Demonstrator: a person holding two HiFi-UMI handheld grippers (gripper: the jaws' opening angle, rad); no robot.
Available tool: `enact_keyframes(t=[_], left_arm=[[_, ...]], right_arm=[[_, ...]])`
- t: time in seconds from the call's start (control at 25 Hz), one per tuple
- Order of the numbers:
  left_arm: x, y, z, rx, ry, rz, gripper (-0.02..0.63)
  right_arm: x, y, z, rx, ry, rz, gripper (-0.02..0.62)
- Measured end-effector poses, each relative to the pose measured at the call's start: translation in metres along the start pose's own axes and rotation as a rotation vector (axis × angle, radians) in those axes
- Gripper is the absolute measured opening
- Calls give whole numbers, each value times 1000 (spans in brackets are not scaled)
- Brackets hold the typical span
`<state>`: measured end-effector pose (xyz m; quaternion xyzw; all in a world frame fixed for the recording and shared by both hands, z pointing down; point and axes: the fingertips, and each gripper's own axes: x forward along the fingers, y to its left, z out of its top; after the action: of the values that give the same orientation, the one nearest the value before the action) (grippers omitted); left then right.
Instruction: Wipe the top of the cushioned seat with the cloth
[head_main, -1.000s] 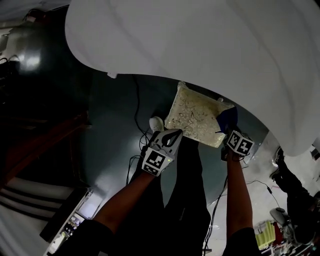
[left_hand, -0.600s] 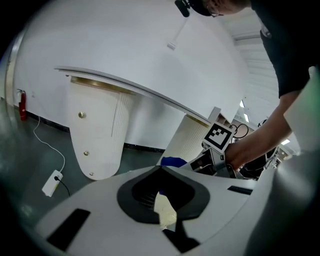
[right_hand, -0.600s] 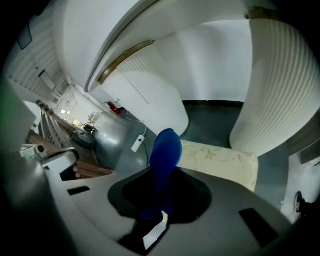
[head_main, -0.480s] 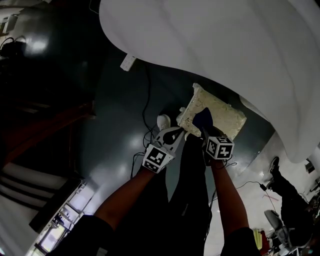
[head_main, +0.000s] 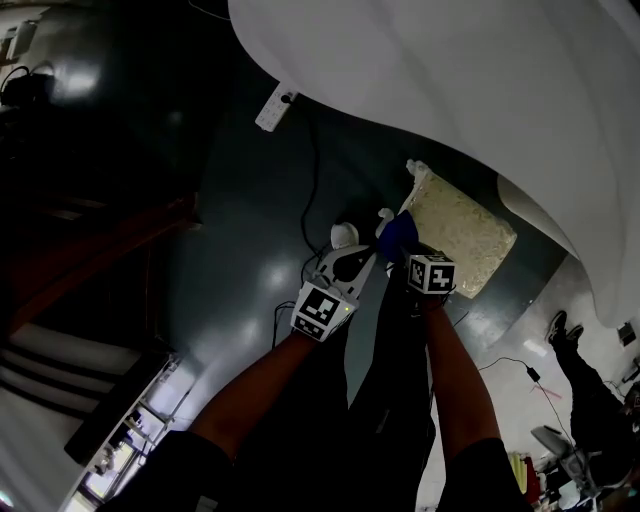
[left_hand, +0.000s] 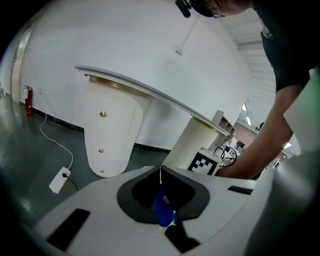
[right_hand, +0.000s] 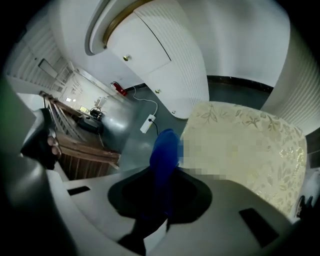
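Cloth (head_main: 397, 234), blue and mostly bunched out of sight, was pinched in the closed jaws of both the left gripper (left_hand: 160, 172) and the right gripper (right_hand: 165, 172), at the cushioned seat's (head_main: 462, 238) left edge. The seat's far edge was tucked beneath a white tabletop (head_main: 480, 90).

I hold my left gripper (head_main: 352, 265) and right gripper (head_main: 408, 250) side by side close in front of me, the left just left of the right. The blue cloth (head_main: 398, 232) is pinched in both pairs of jaws and stands between them, at the left edge of the pale patterned cushioned seat (head_main: 465, 235); whether it touches the seat I cannot tell. The seat lies to the right, its far side under the rim of the big white curved tabletop (head_main: 450, 80). On the dark floor (head_main: 240, 230), far and left of the seat, a white power strip (head_main: 277, 107) lies just beside that rim, left of the tabletop's white pedestal (left_hand: 110, 135).
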<state>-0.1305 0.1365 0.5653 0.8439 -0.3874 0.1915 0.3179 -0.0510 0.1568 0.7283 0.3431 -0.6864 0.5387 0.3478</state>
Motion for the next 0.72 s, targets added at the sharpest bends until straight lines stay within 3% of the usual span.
enact_keyframes(t=[0.2, 0.4, 0.72], left_arm=[[-5, 8, -8, 6, 24, -24, 17], [5, -4, -19, 26, 52, -71, 17], [27, -21, -17, 22, 57, -78, 17]], right_arm=[[15, -32, -17, 5, 32, -58, 94], [5, -37, -14, 97, -1, -81, 95], [5, -42, -6, 18, -1, -105, 95]])
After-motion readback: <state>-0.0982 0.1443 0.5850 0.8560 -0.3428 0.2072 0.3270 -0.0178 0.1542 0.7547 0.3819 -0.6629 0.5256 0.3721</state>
